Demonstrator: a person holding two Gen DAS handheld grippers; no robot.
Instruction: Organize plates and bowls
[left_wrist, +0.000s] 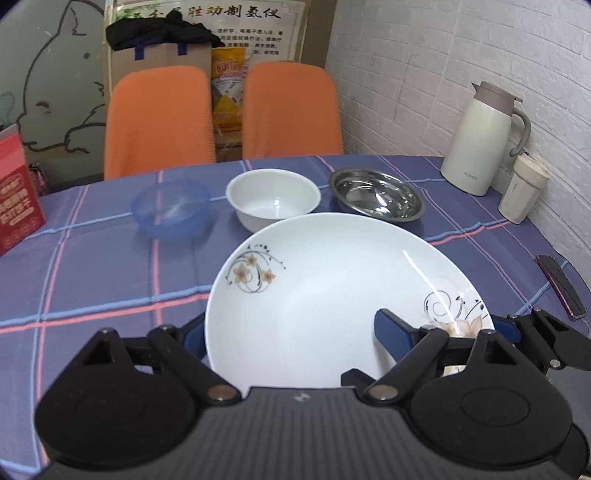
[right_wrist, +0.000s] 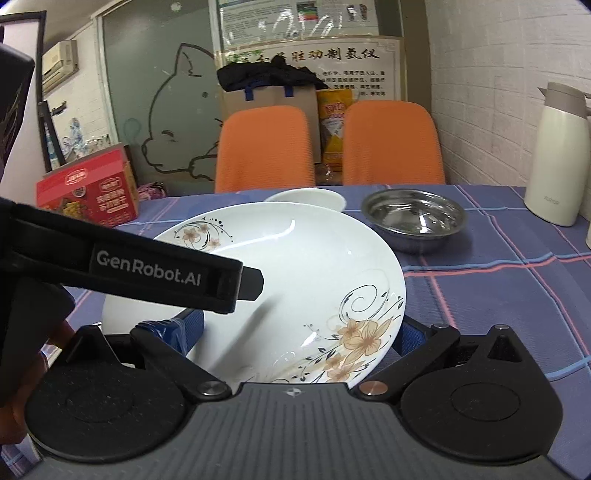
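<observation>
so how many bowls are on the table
3, in a row beyond the floral plate: translucent blue plastic bowl left, white ceramic bowl middle, shiny steel bowl right. None visibly hidden.

Ahead of you: blue plastic bowl (left_wrist: 170, 208), white bowl (left_wrist: 272, 201) and steel bowl (left_wrist: 376, 194) stand in a row across the desk (left_wrist: 92, 280), narrow gaps between them. The floral plate (left_wrist: 332, 295) fills the near middle. Open cloth lies on your left side. Far right is crowded: thermos jug (left_wrist: 484, 144), small cup (left_wrist: 522, 192), phone (left_wrist: 561, 286) at the edge. Red box (left_wrist: 16, 192) blocks the far left.
</observation>
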